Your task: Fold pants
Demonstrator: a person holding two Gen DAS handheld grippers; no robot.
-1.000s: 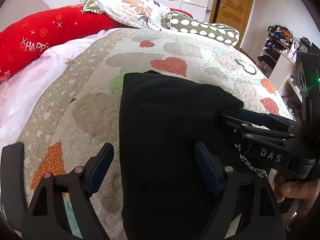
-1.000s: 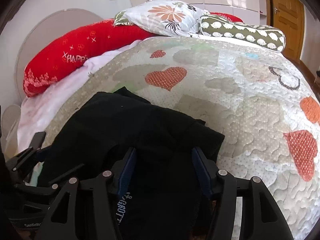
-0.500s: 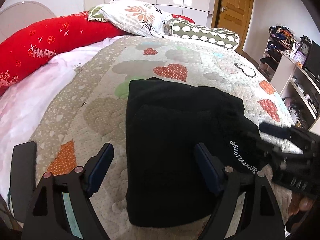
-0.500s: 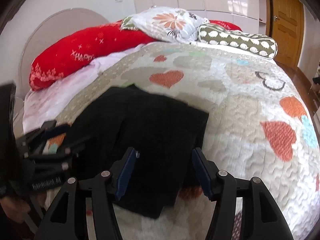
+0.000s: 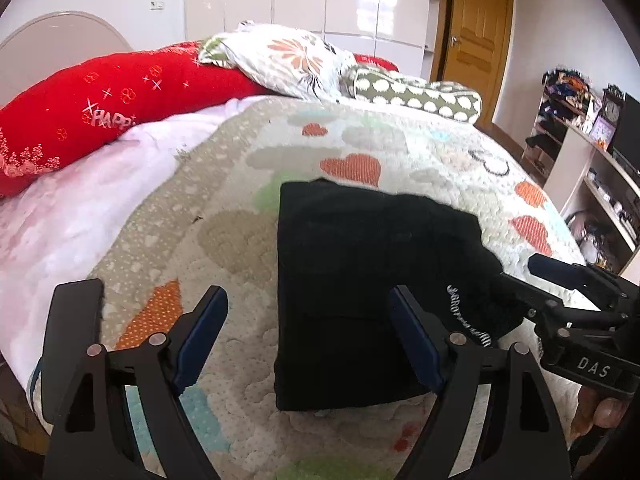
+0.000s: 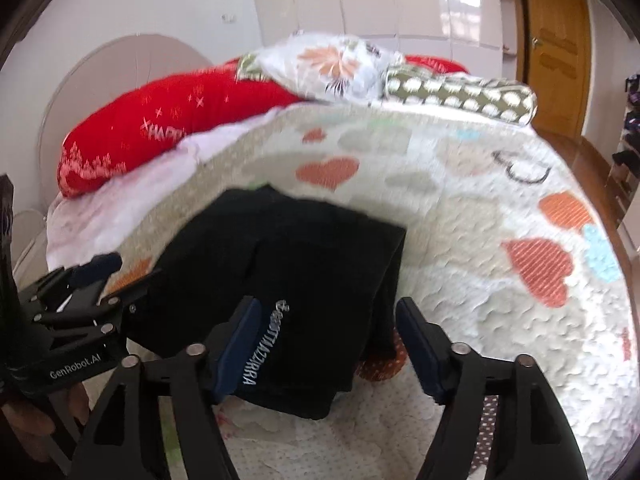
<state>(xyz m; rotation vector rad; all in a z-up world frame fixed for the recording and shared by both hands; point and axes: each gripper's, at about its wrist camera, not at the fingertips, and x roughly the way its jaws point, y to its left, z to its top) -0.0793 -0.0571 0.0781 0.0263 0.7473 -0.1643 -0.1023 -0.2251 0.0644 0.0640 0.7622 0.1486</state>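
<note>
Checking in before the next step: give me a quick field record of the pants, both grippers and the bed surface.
pants: black pants, folded into a compact rectangle, lying flat on the quilt
left gripper: open, nothing between its fingers, above the folded edge
right gripper: jaws have just been opening, not pressing on the fabric
surface: heart-patterned quilt on a bed
background: red pillow, floral pillow, dotted bolster

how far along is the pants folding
Looks nearly done: the black pants lie in a compact folded rectangle on the quilt. Nothing is in hand: the left gripper and right gripper are both open above it. At most, a slight tidy is left.
</note>
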